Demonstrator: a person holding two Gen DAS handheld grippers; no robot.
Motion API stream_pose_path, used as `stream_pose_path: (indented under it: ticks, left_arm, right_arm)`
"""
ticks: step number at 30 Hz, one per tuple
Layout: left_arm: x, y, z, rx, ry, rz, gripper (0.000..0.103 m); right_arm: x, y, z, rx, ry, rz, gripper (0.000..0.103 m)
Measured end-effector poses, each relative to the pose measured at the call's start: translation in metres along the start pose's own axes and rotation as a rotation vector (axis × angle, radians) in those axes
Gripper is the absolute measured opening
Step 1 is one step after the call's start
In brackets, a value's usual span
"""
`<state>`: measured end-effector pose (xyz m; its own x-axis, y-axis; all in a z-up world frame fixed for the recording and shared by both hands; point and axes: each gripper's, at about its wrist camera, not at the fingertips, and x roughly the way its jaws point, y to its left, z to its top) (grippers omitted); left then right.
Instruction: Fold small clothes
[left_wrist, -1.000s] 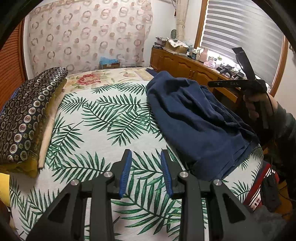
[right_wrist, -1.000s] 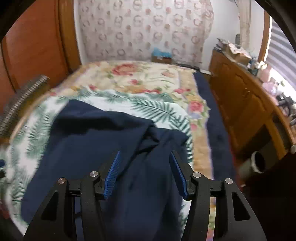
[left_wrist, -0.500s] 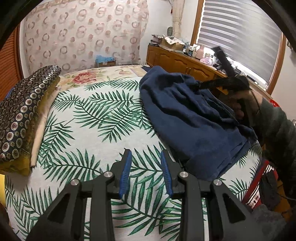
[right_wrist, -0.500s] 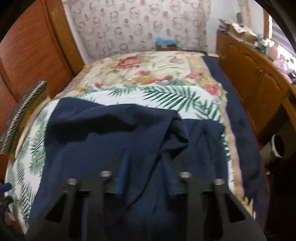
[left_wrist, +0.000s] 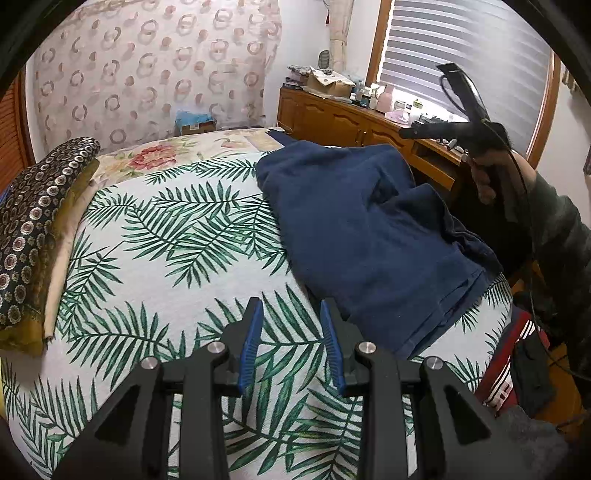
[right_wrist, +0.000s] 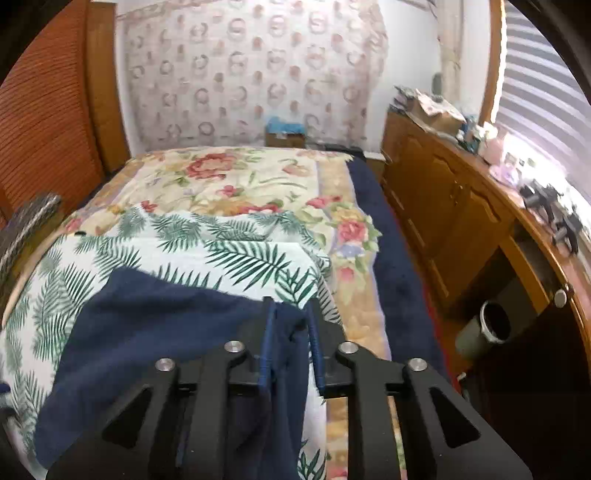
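Note:
A dark blue garment (left_wrist: 369, 236) lies crumpled on the right side of a palm-leaf bedspread (left_wrist: 177, 236). My left gripper (left_wrist: 291, 332) is open and empty, low over the bedspread just left of the garment's near hem. My right gripper (right_wrist: 290, 332) is shut on a fold of the blue garment (right_wrist: 155, 339) near its far right edge and lifts it off the bed. In the left wrist view the right gripper's body (left_wrist: 454, 125) shows at the far right, held in a hand above the garment.
A stack of patterned dark and yellow cloth (left_wrist: 33, 229) lies along the bed's left edge. A wooden cabinet (right_wrist: 458, 221) with clutter runs along the right wall. A floral sheet (right_wrist: 236, 184) covers the far bed. A red striped item (left_wrist: 509, 365) sits by the bed's near right corner.
My right gripper came down onto the garment, closed on a fold and raised it. My left gripper stayed open and nearly still over the bedspread.

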<state>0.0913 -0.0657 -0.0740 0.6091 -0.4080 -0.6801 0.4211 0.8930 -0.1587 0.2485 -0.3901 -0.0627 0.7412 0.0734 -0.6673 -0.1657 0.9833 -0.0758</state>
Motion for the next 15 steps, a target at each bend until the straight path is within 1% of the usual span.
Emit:
stream_pose_path:
  ticks: [1,3,4,5,8,15]
  left_arm:
    - [0.002,-0.001,0.001,0.001,0.001,-0.003,0.030]
    - [0.004,-0.005,0.004,0.010,0.004,-0.005,0.030]
    - [0.004,-0.007,0.005,0.016,0.003,-0.006,0.030]
    - [0.006,-0.010,0.006,0.022,0.003,-0.009,0.030]
    - [0.011,-0.018,0.008,0.042,0.015,-0.022,0.030]
    - [0.024,-0.029,0.009,0.068,0.046,-0.037,0.030]
  right_arm:
    - [-0.003,0.002,-0.003,-0.003,-0.002,0.009,0.020]
    - [-0.010,0.006,-0.010,-0.021,-0.005,0.040,0.034]
    - [-0.015,0.011,-0.016,-0.034,-0.008,0.051,0.045]
    - [-0.019,0.016,-0.022,-0.049,-0.009,0.063,0.047]
    - [-0.029,0.029,-0.044,-0.079,0.003,0.103,0.047]
    - [-0.049,0.047,-0.106,-0.088,0.043,0.197,0.047]
